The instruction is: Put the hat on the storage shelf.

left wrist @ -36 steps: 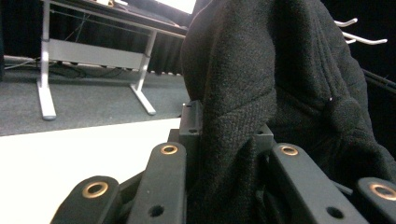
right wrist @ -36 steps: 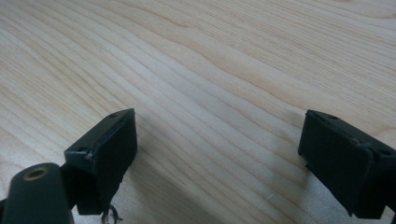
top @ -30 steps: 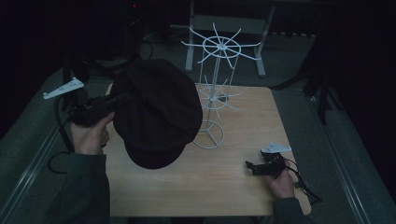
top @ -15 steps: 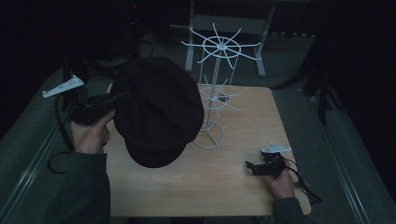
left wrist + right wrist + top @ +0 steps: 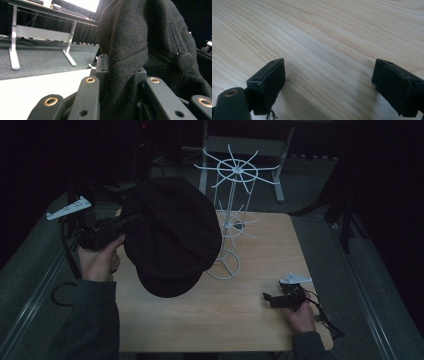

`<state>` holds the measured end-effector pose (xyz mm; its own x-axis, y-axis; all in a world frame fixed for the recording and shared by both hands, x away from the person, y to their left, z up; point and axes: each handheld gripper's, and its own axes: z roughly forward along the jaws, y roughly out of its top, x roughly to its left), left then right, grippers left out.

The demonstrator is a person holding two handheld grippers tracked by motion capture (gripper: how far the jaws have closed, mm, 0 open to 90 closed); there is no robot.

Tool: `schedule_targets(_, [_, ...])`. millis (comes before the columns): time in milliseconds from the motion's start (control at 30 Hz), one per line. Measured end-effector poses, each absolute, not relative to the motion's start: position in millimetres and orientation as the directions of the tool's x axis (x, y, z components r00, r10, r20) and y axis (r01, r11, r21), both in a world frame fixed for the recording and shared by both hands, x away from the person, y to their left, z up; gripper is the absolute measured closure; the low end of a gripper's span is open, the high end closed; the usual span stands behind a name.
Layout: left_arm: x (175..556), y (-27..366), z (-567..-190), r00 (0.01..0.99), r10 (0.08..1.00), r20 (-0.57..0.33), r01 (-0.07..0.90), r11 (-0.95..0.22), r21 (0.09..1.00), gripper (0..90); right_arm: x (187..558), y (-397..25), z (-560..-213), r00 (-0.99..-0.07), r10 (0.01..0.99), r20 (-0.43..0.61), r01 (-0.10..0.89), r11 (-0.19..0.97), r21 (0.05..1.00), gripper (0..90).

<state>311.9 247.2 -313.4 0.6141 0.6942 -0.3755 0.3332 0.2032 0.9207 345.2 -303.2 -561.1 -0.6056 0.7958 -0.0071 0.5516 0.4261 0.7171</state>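
the black hat (image 5: 172,237) is hanging up in the air in the left middle of the high view, over the left part of the wooden table (image 5: 200,325). its brim end is pointing down toward the bottom of the frame. compared with a second ago it is sitting a tiny bit more to the right, so it is creeping toward the white wire rack (image 5: 231,215), which is standing just beside it in the upper middle. the hat's right edge is now looking very near the rack's pole, but i cannot tell if they are touching.

the left gripper (image 5: 131,220) is pinching the hat from the left side. in the left gripper view the thick wool hat (image 5: 140,50) is squeezed between the two black jaws, so they are closed tight on the cloth.

the right gripper (image 5: 270,299) is resting low on the table at the lower right of the high view, far from the hat, and it is staying where it was. in the right gripper view its jaws are standing wide apart over bare wood (image 5: 324,37) with nothing between them.

i am thinking the hat is being carried to the rack to be hung on one of the top hooks, and that part is not done yet.
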Motion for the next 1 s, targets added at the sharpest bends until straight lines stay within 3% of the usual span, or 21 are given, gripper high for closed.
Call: schedule_targets(1000, [315.4, 245.0, -304.6, 0.651, 0.65, -0.392, 0.314, 0.239, 0.919, 75.9, 345.2, -303.3, -561.1, -0.606, 0.796, -0.007, 0.551, 0.427, 0.717, 11.5])
